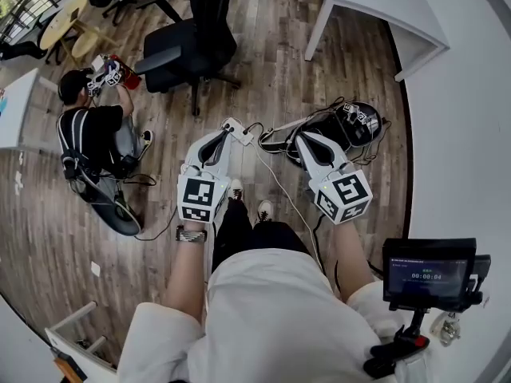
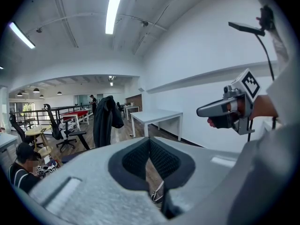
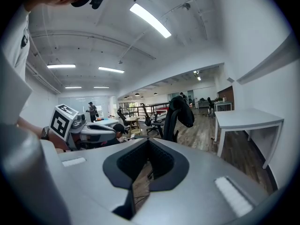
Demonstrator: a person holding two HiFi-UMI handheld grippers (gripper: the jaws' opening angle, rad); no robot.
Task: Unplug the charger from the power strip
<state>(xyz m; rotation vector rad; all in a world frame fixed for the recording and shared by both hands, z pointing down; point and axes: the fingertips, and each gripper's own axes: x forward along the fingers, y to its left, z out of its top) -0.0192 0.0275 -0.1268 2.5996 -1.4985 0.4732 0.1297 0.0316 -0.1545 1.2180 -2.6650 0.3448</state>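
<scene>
Floor, seen from above: a power strip (image 1: pixel 238 131) lies ahead of the wearer's shoes (image 1: pixel 247 200), just beside the tip of the left claw (image 1: pixel 226 136), with the right claw (image 1: pixel 302 140) further right and apart from it. A cable (image 1: pixel 279 188) trails from the strip back past the shoes. A bag (image 1: pixel 357 123) sits on the floor right of the strip, beyond the right claw, near the wall. An office chair (image 1: pixel 188 50) stands behind the strip. A person (image 1: pixel 96 134) sits on the floor at far left. A bench (image 1: pixel 383 6) stands at the back right. A screen (image 1: pixel 429 271) hangs at the wearer's right side.
</scene>
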